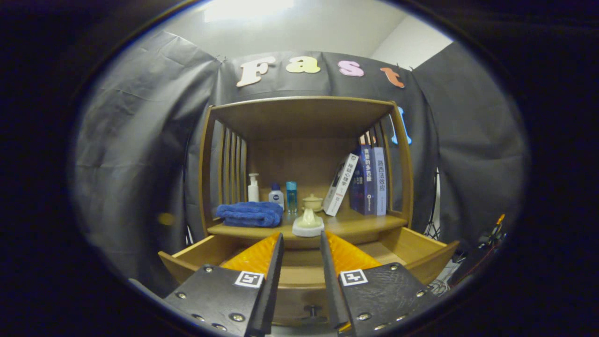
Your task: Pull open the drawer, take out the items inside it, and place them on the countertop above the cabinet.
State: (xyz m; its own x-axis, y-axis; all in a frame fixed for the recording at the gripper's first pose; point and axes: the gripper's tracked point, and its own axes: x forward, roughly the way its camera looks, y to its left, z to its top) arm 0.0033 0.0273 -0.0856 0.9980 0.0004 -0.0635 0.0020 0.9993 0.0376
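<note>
The wooden cabinet's drawer (423, 250) stands pulled out below the countertop (369, 223), its knob (312, 310) low between my fingers. My fingers hide most of the drawer's inside. A pale cream item with a round base (308, 223) stands upright at the countertop's front edge, just ahead of my fingertips. My gripper (302, 236) is open above the drawer, with a gap between the fingers and nothing held in it.
On the countertop lie a folded blue towel (250, 214), a white pump bottle (253, 188), a small white bottle (276, 195), a blue bottle (291, 196) and a small cream pot (312, 202). Several books (367, 180) lean at the right. A shelf roof (299, 112) covers the countertop.
</note>
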